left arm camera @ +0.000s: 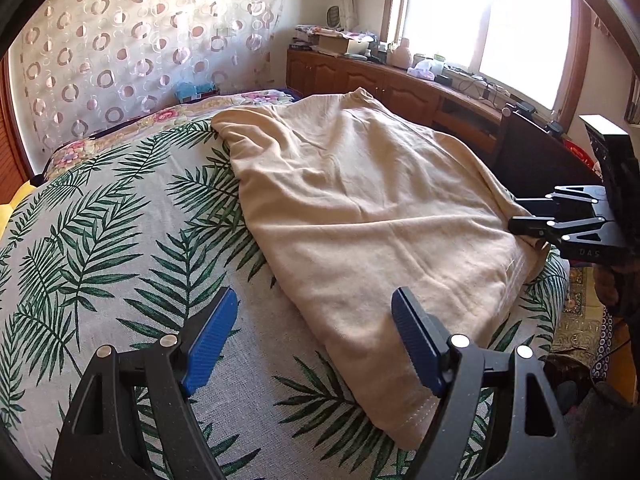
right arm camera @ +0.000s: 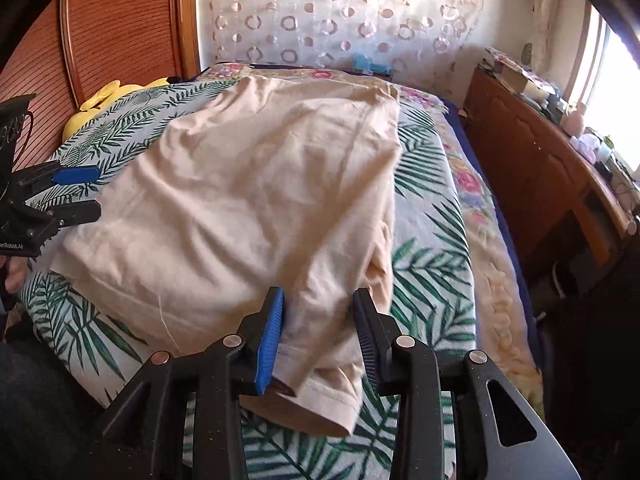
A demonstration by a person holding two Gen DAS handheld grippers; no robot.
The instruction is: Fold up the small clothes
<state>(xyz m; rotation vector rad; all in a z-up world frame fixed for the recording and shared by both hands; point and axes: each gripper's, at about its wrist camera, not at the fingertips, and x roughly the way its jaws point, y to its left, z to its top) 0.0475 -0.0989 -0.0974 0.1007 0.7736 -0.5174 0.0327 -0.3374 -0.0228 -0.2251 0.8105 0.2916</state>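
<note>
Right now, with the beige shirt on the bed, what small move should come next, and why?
Probably close the right tool on the sleeve. Its fingers straddle the sleeve but stand apart, so nothing is gripped yet. The left tool is open near the hem of the shirt, on the bed.

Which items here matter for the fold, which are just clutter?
Job:
- beige garment, spread on the bed
- left gripper, open, fingers beside the garment's near edge
- right gripper, fingers astride the garment's sleeve end, not closed

Lying about:
- leaf-print bedspread (work surface)
- yellow plush toy
- wooden sideboard with clutter
- patterned curtain
</note>
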